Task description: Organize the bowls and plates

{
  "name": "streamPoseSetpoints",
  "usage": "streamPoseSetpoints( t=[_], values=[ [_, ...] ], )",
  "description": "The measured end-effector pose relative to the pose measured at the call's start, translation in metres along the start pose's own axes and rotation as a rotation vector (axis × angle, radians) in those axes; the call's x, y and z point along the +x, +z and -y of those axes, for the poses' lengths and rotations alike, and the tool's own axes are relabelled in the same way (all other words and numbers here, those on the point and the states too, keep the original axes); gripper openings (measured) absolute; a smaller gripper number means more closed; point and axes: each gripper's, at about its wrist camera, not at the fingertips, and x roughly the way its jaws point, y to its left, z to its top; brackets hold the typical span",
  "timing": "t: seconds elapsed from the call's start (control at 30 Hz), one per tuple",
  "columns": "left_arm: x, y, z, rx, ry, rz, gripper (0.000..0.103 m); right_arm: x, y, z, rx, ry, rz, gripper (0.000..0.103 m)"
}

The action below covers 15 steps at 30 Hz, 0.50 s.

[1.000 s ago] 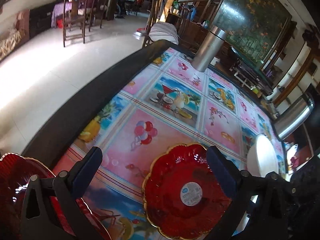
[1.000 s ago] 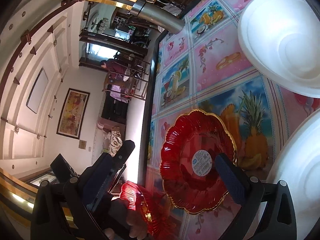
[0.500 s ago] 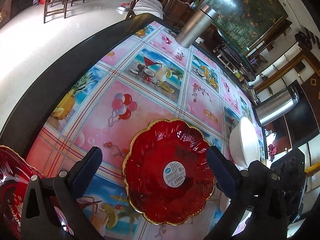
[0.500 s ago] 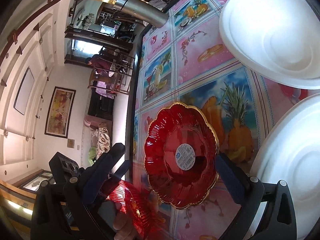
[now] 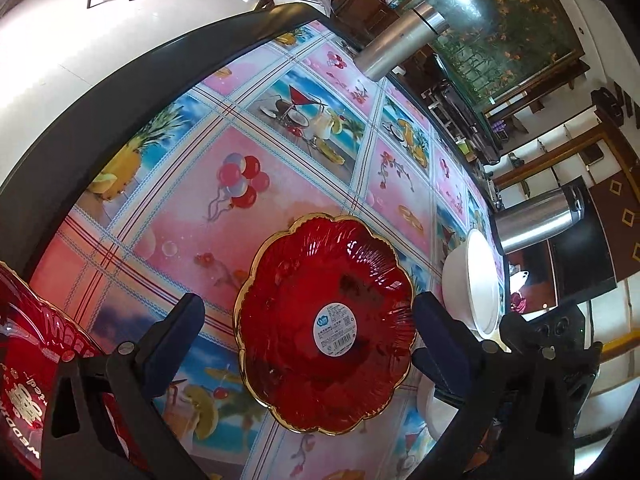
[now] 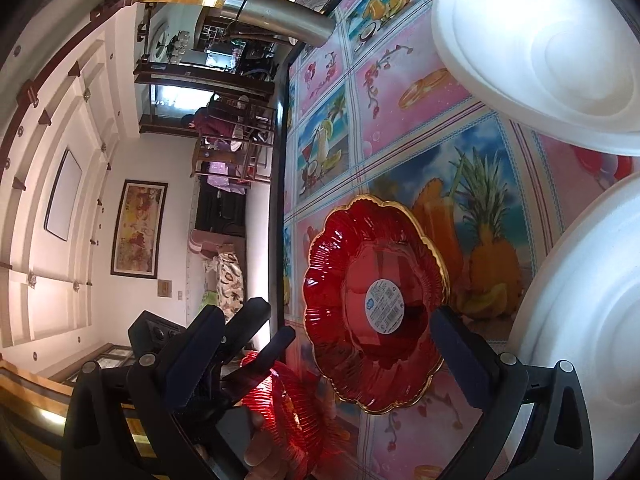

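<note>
A red scalloped plate with a gold rim and a round sticker [image 5: 326,322] lies on the table; it also shows in the right wrist view [image 6: 376,304]. My left gripper [image 5: 308,332] is open and hovers over it, fingers apart on either side. My right gripper [image 6: 328,352] is open too, above the same plate. A second red plate [image 5: 28,376] sits at the lower left, under my left gripper; in the right wrist view [image 6: 288,400] it lies near a hand. Two white plates [image 6: 536,44] [image 6: 592,320] lie on the right.
The table [image 5: 280,168] has a colourful printed cloth and a dark curved edge [image 5: 120,84]. Two steel flasks [image 5: 404,40] [image 5: 540,220] stand at the far side. A white plate [image 5: 476,280] sits beside the red plate. Chairs and floor lie beyond.
My left gripper has moved forward and up over the red plate, which now sits between its fingers. My right gripper has drawn closer to the same plate.
</note>
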Motion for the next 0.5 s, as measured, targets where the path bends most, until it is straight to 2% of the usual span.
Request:
streamPoseSetpoints(
  t=[0.13, 0.33, 0.5],
  values=[
    [-0.004, 0.0, 0.003, 0.014, -0.044, 0.005, 0.103, 0.001, 0.001, 0.0, 0.003, 0.003, -0.01, 0.102],
    [-0.001, 0.001, 0.008, 0.034, -0.071, -0.018, 0.103, 0.003, 0.007, 0.004, 0.008, -0.012, -0.039, 0.102],
    [0.0, -0.002, 0.018, 0.085, -0.079, -0.021, 0.103, -0.012, 0.01, 0.006, -0.002, -0.036, 0.0, 0.102]
  ],
)
